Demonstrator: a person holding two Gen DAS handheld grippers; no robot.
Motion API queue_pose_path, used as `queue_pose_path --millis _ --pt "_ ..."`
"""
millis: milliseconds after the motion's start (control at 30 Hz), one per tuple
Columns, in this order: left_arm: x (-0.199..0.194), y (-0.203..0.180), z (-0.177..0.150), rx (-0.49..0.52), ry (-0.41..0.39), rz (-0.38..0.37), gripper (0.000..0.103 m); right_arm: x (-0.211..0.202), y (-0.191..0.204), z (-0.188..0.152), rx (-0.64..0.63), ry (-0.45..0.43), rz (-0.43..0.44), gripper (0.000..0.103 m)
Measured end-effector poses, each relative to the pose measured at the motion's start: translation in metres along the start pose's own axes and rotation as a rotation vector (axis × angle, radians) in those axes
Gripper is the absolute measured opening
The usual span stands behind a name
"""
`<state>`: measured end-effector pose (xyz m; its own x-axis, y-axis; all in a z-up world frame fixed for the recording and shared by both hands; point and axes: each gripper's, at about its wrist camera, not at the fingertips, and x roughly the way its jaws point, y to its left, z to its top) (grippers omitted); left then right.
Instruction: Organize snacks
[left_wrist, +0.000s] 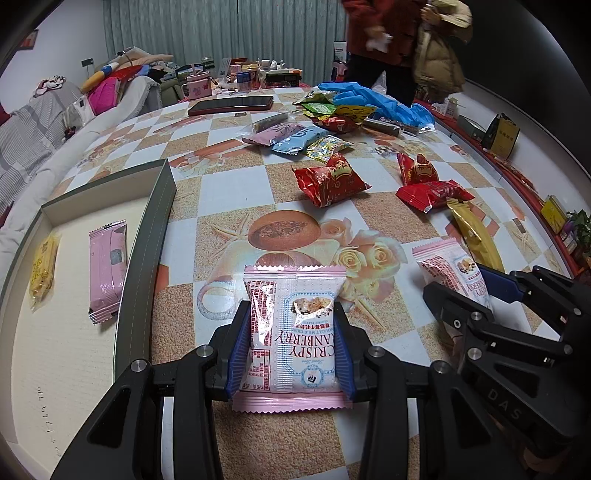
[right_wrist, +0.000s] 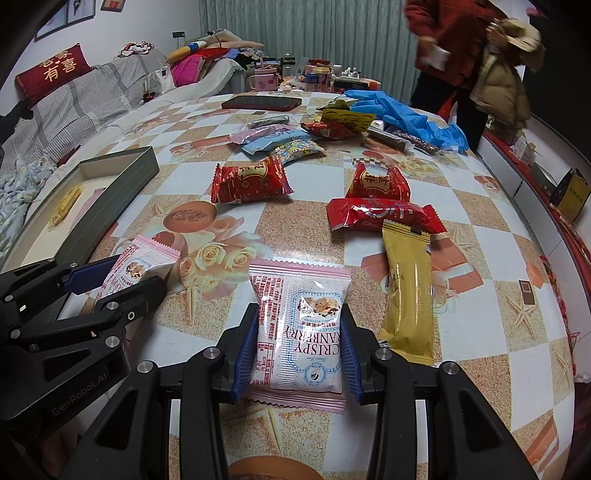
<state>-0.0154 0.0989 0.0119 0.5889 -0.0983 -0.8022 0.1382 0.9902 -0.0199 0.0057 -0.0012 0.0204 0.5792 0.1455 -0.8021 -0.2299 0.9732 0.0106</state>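
Observation:
My left gripper is shut on a pink-and-white "Crispy Cranberry" packet that lies flat on the patterned table, its blue pads pressing on both long edges. My right gripper grips a second packet of the same kind in the same way. Each gripper shows in the other's view: the right gripper with its packet, the left gripper with its packet. An open dark-rimmed box at the left holds a yellow packet and a pink packet.
Three red packets and a gold packet lie mid-table. Farther back are several mixed snacks, blue gloves and a phone. A person stands beyond the far edge, and a sofa runs along the left.

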Motion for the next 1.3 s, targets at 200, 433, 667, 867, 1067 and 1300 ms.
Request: queue_pose_path --millis 200,433,667,867,1067,1300 --pt "0.000 -0.001 0.000 0.009 0.002 0.013 0.043 0.000 0.000 0.000 -0.002 0.002 -0.001 0.042" --pt "-0.003 -0.001 -0.001 0.002 0.051 0.024 0.043 0.000 0.001 0.005 -0.008 0.073 0.007 0.041" --pt "-0.018 -0.011 -0.014 0.019 0.083 0.009 0.042 -0.014 -0.007 -0.005 0.059 0.118 0.060 0.039" --pt "-0.028 -0.016 -0.032 0.027 0.091 -0.012 0.042 -0.027 -0.011 -0.025 0.076 0.110 0.064 0.039" --pt "-0.031 -0.019 -0.036 0.039 0.084 -0.006 0.042 -0.029 0.001 -0.031 -0.009 0.091 0.013 0.040" --pt "-0.038 -0.012 -0.044 0.018 0.051 -0.058 0.042 -0.035 -0.004 -0.036 0.029 0.085 0.027 0.039"
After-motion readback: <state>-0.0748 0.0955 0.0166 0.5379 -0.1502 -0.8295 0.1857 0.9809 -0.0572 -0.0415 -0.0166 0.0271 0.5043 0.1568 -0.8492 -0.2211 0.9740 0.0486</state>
